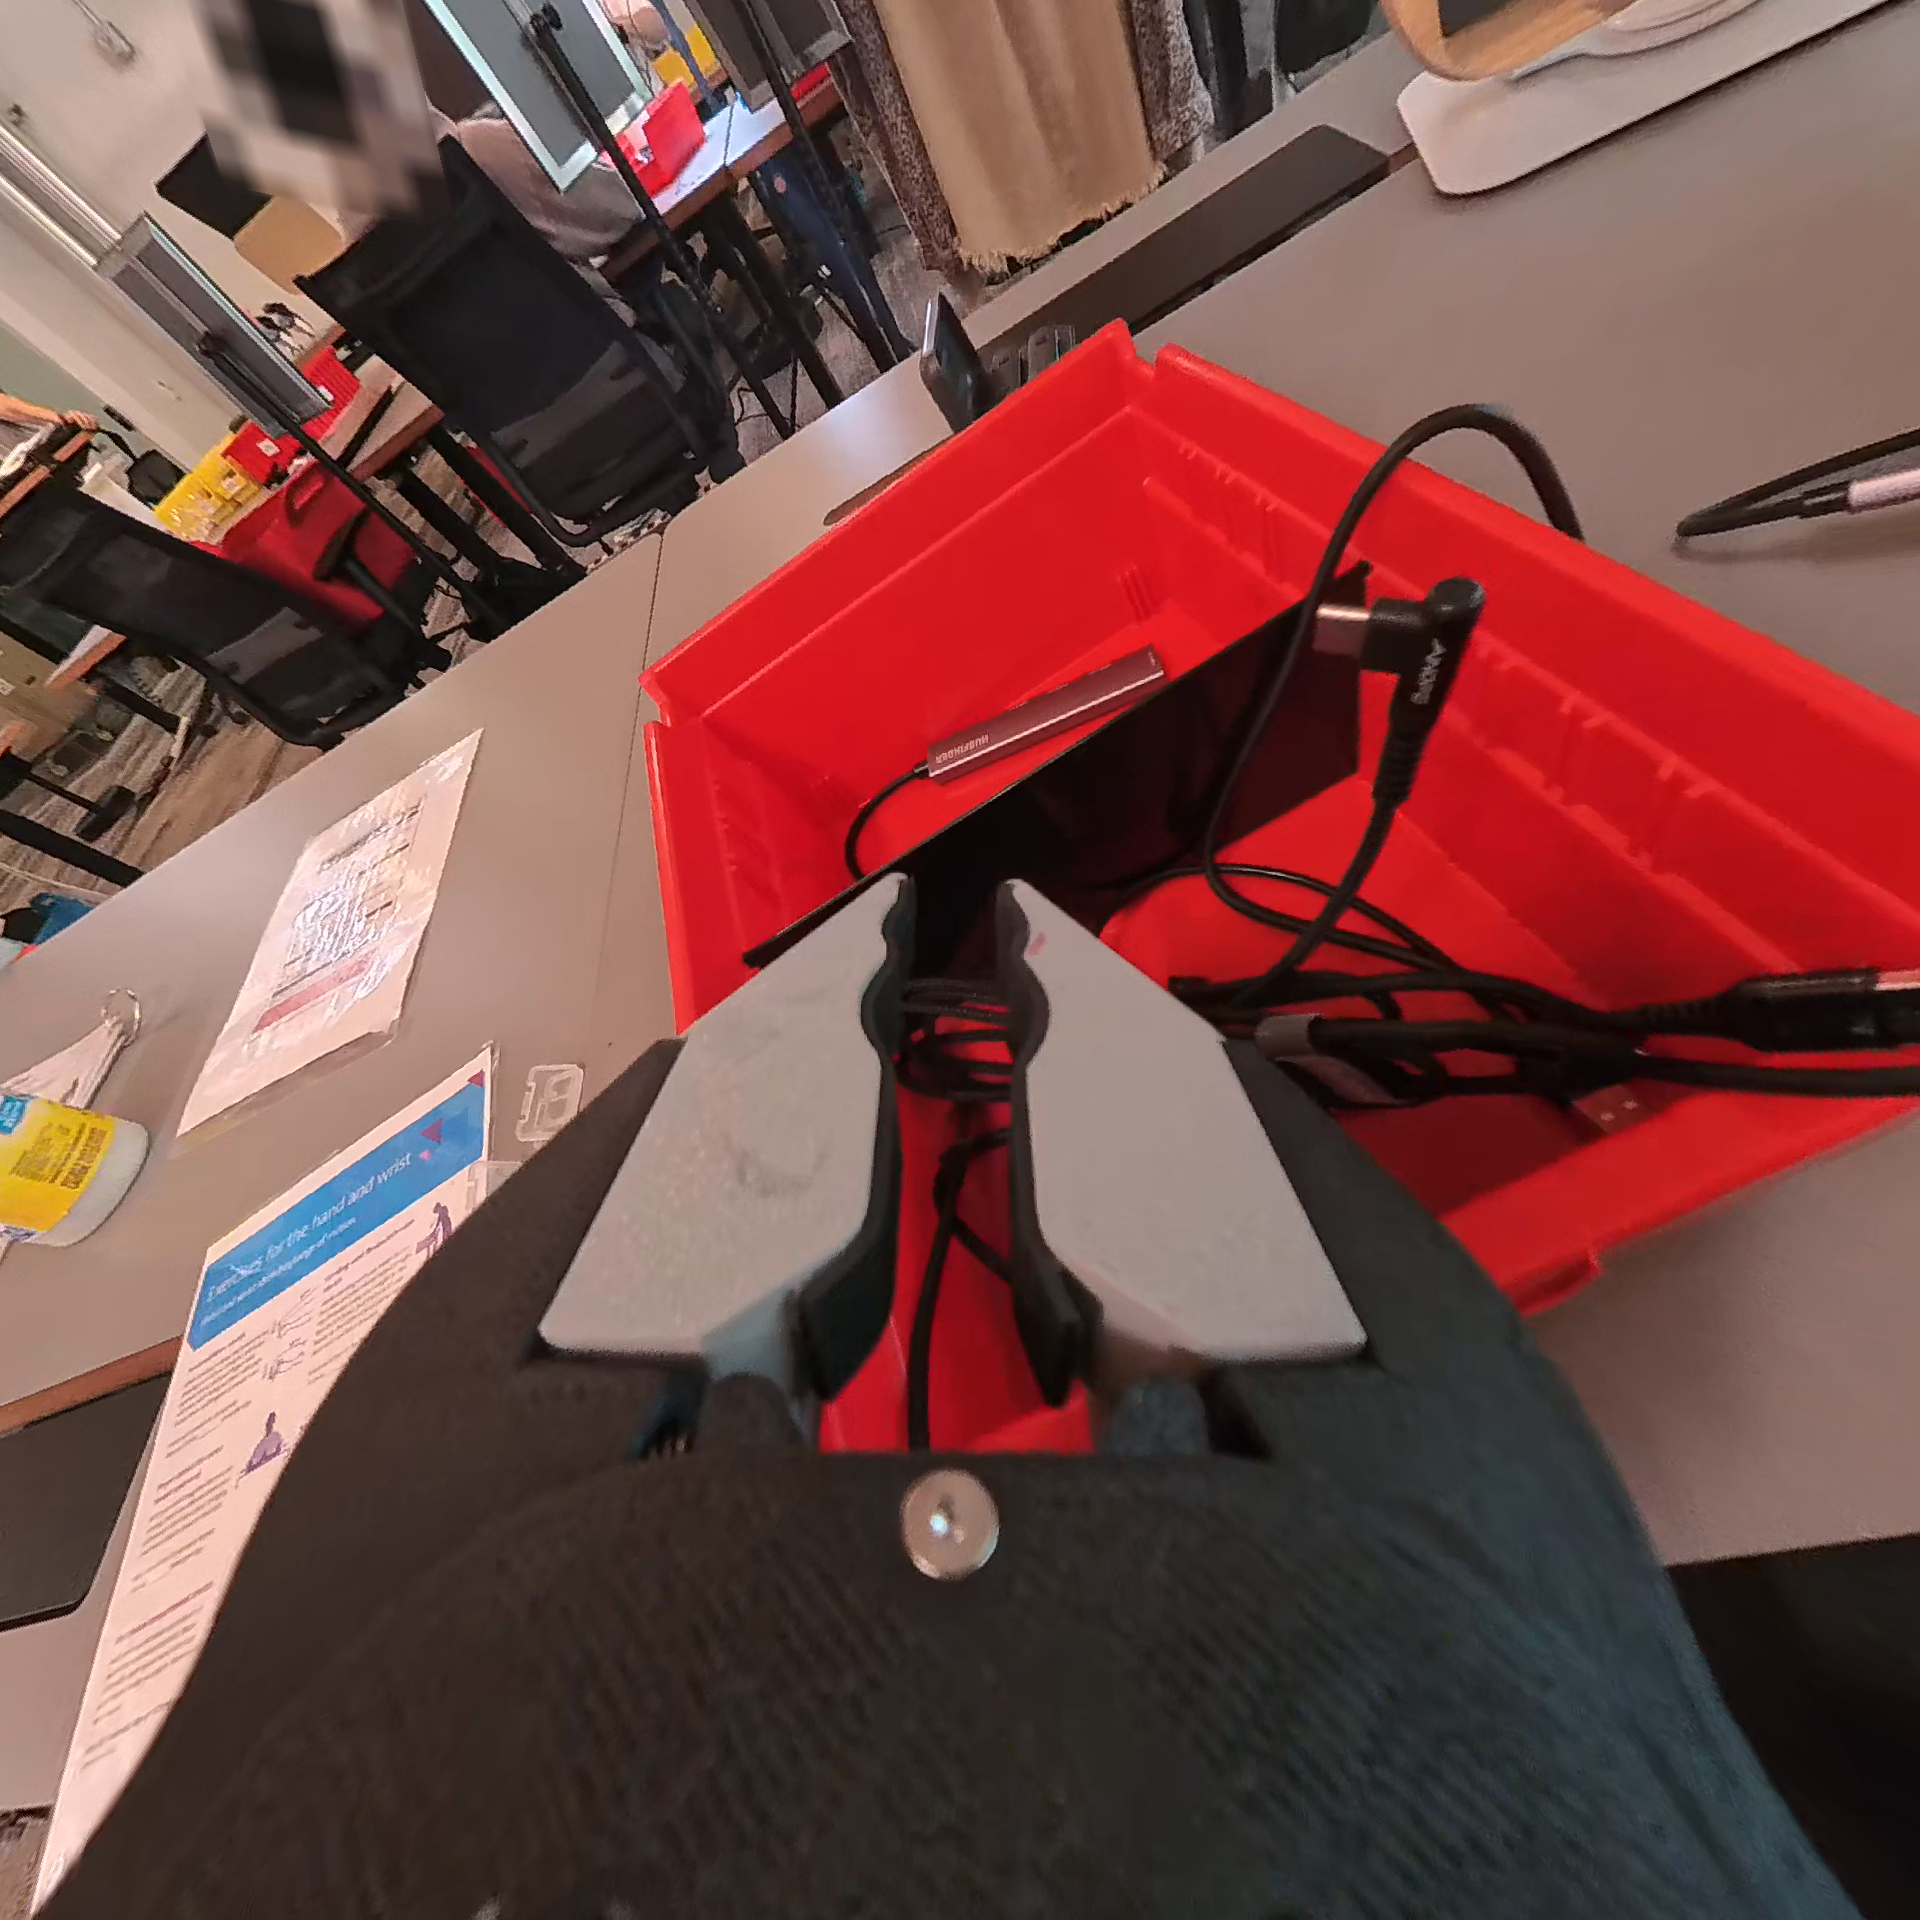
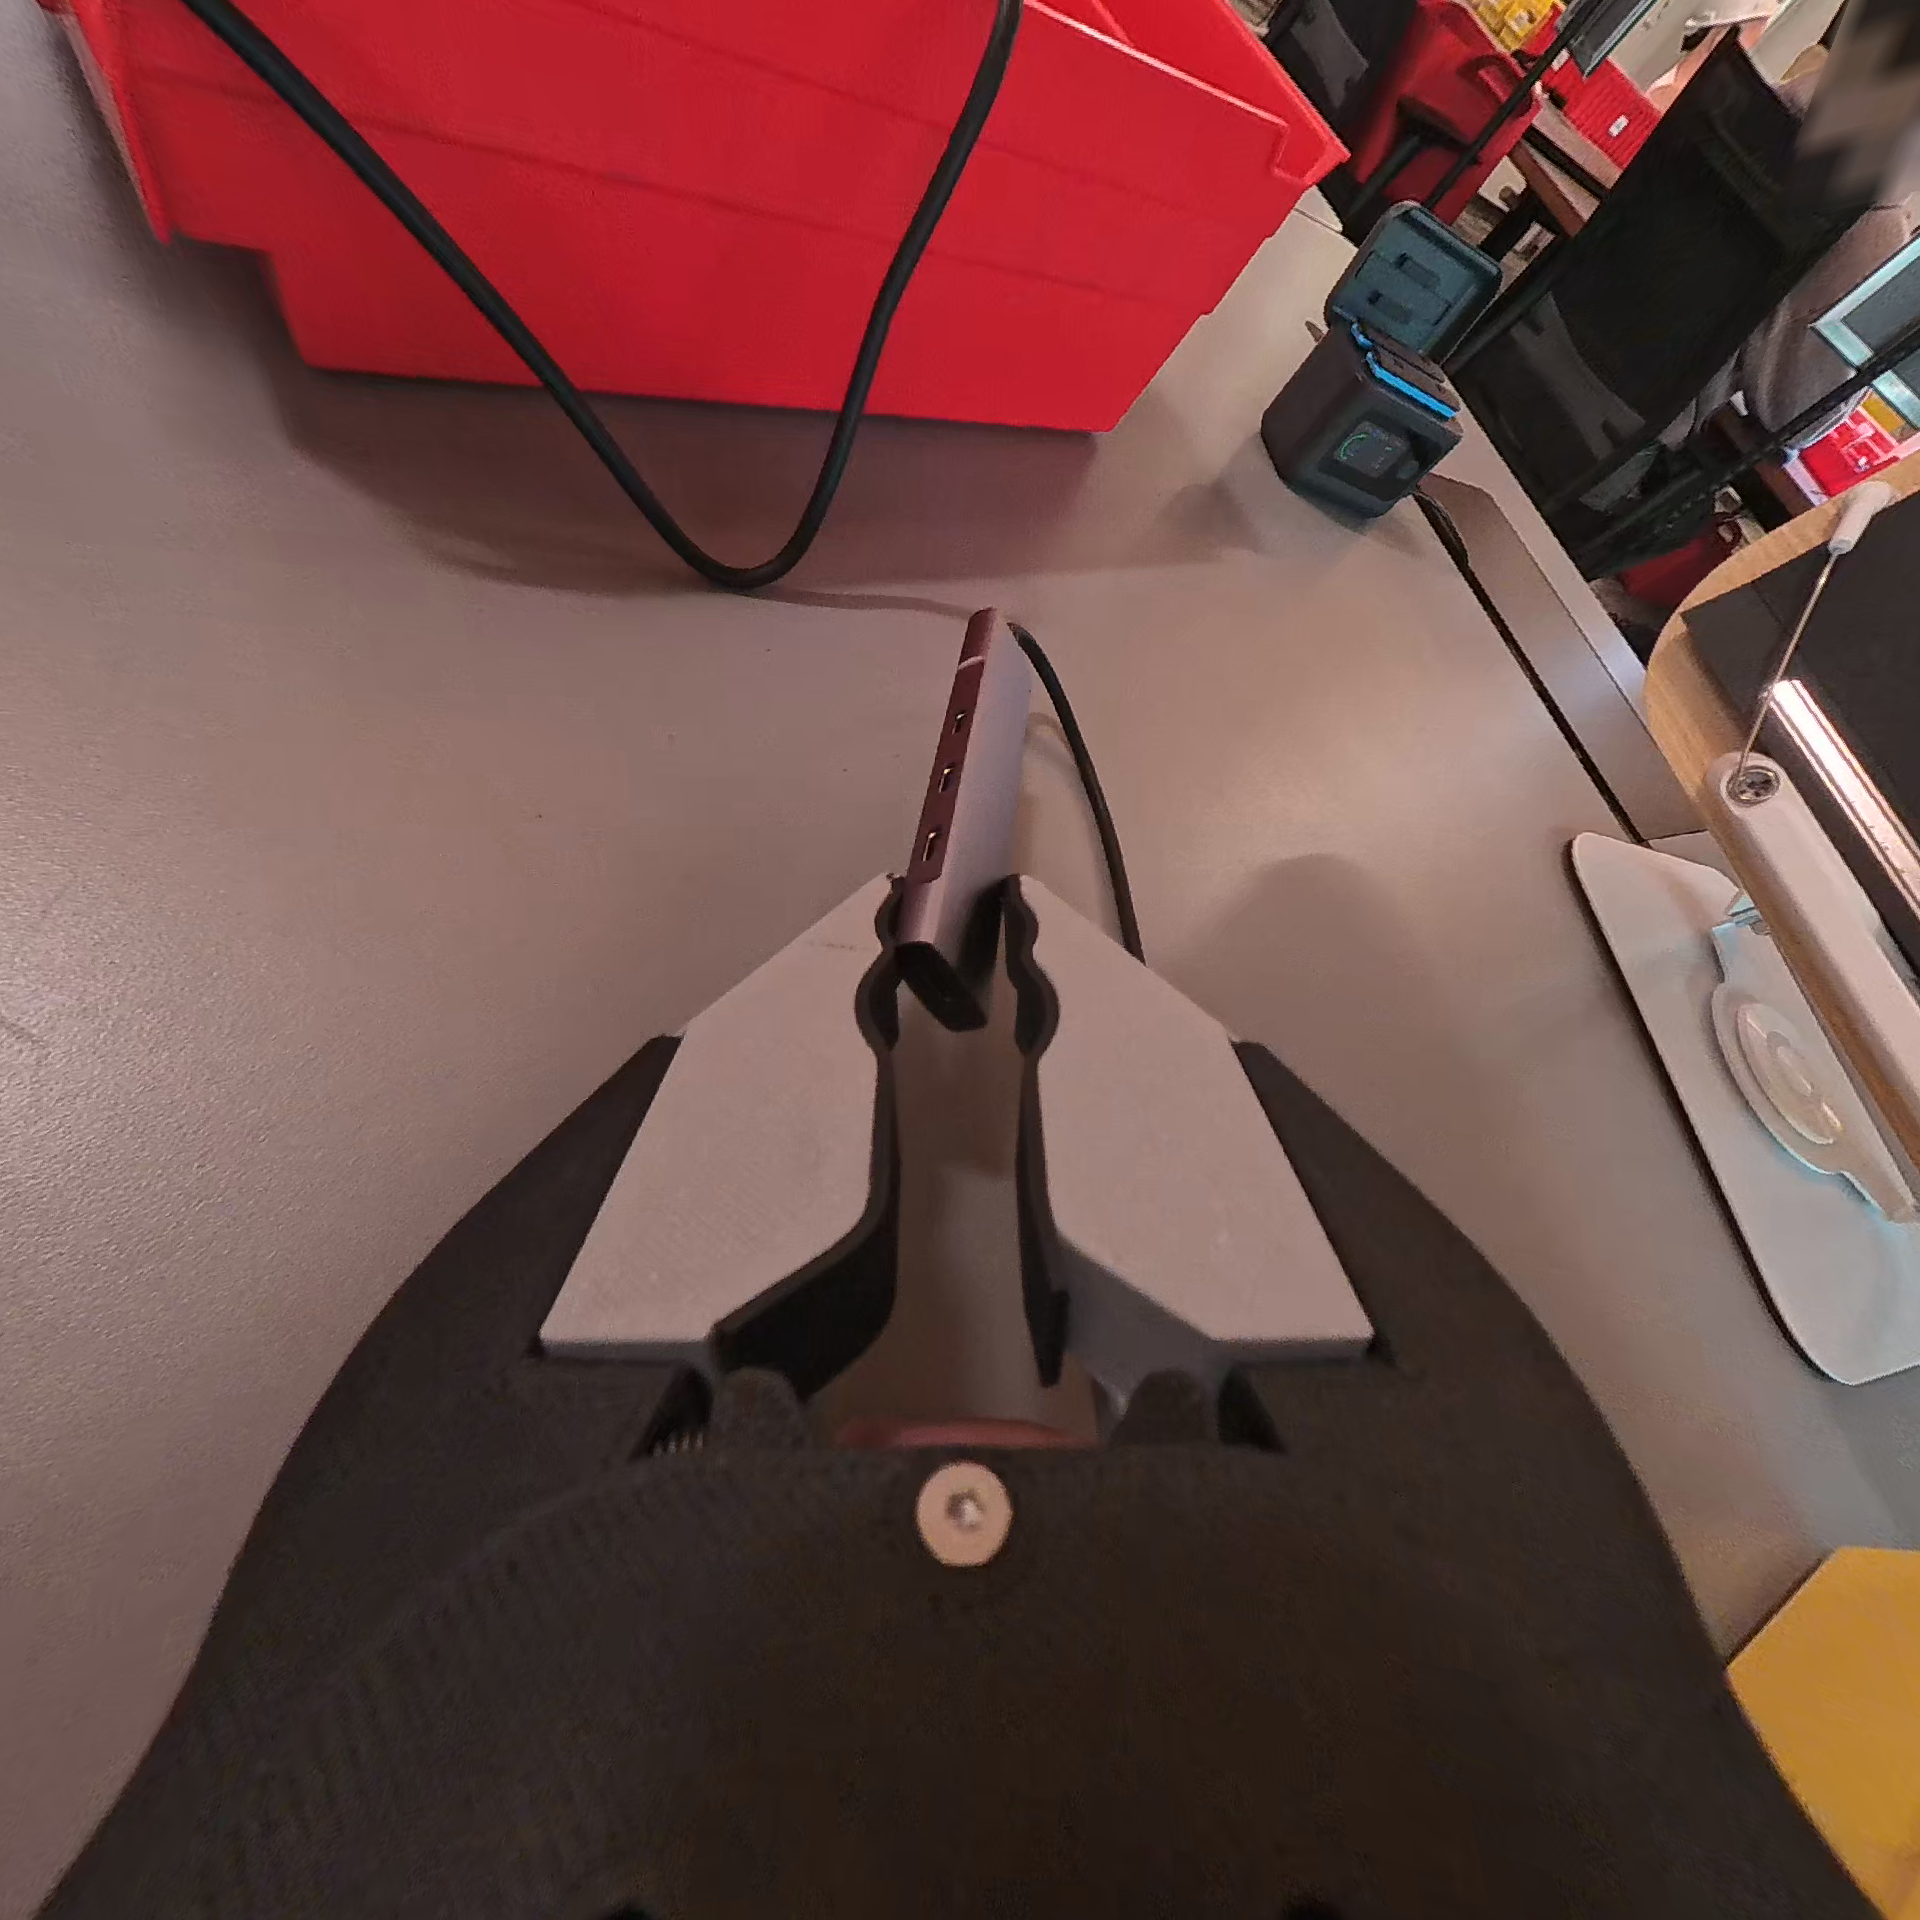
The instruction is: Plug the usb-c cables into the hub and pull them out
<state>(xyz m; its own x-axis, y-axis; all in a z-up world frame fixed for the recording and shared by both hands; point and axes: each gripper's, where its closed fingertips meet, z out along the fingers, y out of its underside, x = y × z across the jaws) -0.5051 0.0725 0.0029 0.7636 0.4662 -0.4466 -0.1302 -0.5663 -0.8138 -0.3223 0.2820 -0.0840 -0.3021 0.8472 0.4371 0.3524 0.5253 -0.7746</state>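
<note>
Right wrist view: your right hand-held gripper (image 2: 951,951) clamped hub (image 2: 961,821) above desk (image 2: 364,831). Left hand-held gripper (image 1: 956,935) pinched black divider (image 1: 1091,790) in red bin (image 1: 1558,831), no cable (image 1: 1558,1023) plugged. Next: grasp connector, align port.

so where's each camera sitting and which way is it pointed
Left wrist view: rides on the left claw, looking forward and down into the red bin of black cables; its grey fingers close on a cable bundle.
Right wrist view: rides on the right claw, looking forward over the grey table; its fingers grip the hub, ports showing.
Shared: both show the red bin and the table; neither shows the other claw.
</note>
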